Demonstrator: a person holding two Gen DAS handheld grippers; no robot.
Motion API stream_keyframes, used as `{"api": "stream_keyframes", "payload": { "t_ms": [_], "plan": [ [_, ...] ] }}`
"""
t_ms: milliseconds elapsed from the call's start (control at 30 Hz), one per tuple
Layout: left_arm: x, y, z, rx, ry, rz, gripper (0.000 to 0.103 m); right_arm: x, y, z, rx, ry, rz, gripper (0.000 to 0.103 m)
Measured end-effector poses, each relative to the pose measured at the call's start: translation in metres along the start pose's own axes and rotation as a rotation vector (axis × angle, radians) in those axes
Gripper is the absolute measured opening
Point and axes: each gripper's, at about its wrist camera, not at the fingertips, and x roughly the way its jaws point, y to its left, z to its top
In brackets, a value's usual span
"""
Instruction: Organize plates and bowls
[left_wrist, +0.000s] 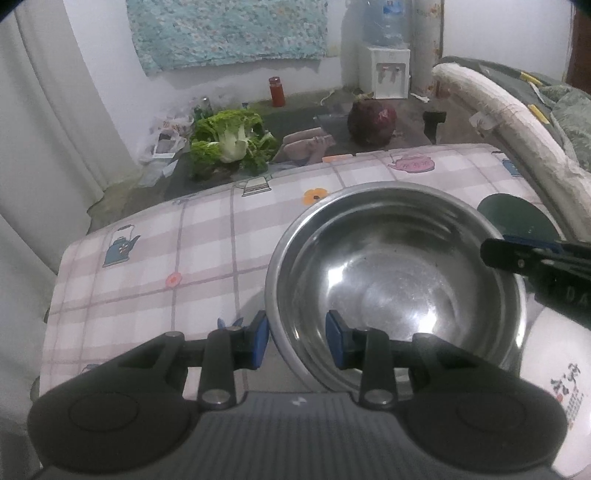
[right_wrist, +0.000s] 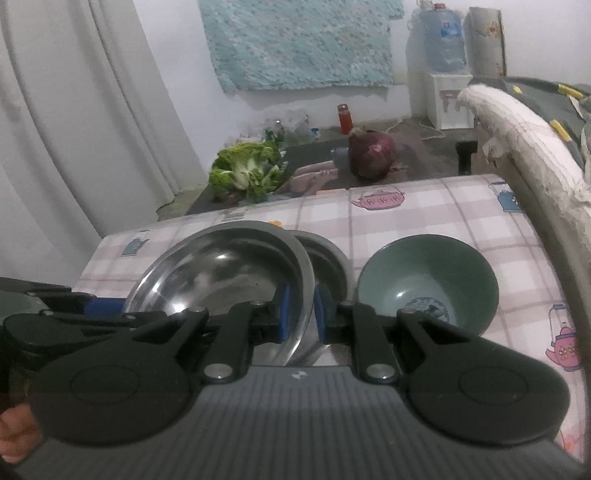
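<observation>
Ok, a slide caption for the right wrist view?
Right tongs straddle the steel bowl rim beside a green bowl.

The room is dim and the light looks gray and flat. Small bright spots of glare shine inside the steel bowl (left_wrist: 397, 291), and softer ones show in the right wrist view. Shadows on the checked tablecloth (left_wrist: 159, 266) are faint. Both pictures are a bit fuzzy and grainy. Straight lines bend near the edges, and the corners go dark.
</observation>
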Motion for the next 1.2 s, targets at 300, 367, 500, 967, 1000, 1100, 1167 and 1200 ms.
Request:
{"api": "stream_keyframes", "payload": {
  "t_ms": [300,367,500,967,1000,1100,1167,1200],
  "plan": [
    [0.028,-0.014,0.013,0.042,0.019,0.019,0.036,0.033,-0.016,0.005,0.017,0.03,-0.018,0.015],
    [0.032,-0.017,0.014,0.045,0.027,0.023,0.037,0.038,-0.019,0.006,0.019,0.034,-0.021,0.016],
    [0.042,-0.017,0.014,0.049,0.041,0.03,0.038,0.043,-0.022,0.007,0.024,0.039,-0.01,0.016],
    [0.039,-0.011,0.013,0.047,0.017,0.037,0.043,0.05,-0.019,0.007,0.017,0.051,-0.008,0.023],
    [0.038,-0.01,0.013,0.046,0.01,0.043,0.044,0.05,-0.019,0.007,0.019,0.049,-0.007,0.025],
    [0.037,-0.008,0.012,0.046,0.0,0.061,0.044,0.043,-0.017,0.008,0.019,0.017,-0.001,0.033],
    [0.038,-0.007,0.012,0.045,0.002,0.073,0.044,0.037,-0.015,0.011,0.02,-0.01,0.005,0.039],
    [0.039,-0.007,0.012,0.046,0.003,0.081,0.044,0.034,-0.014,0.012,0.022,-0.022,0.008,0.041]
  ]
}}
